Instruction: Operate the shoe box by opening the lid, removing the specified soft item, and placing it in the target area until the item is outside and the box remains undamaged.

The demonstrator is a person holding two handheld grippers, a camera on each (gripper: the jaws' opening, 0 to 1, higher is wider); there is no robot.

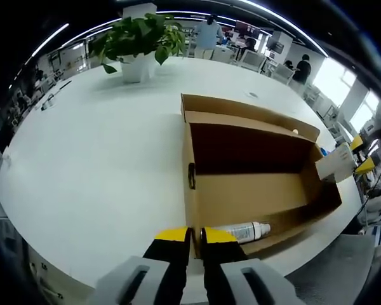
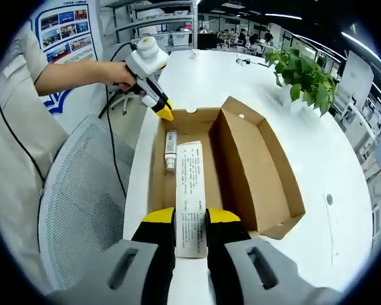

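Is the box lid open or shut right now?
Open: the brown cardboard shoe box has its lid folded back, baring a white bottle and printed paper sheet inside.

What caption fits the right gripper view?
Right gripper pinches a printed paper sheet over the open cardboard box.

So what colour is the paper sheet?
White with black print; the paper sheet shows best in the right gripper view.

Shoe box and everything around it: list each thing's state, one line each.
shoe box: open, lid folded back, upright on the table.
bottle: lying on its side inside the box.
printed sheet: gripped at its near end, stretched over the box floor.
right tongs: shut on the sheet.
left tongs: closed, at the box's end wall.
potted plant: upright.
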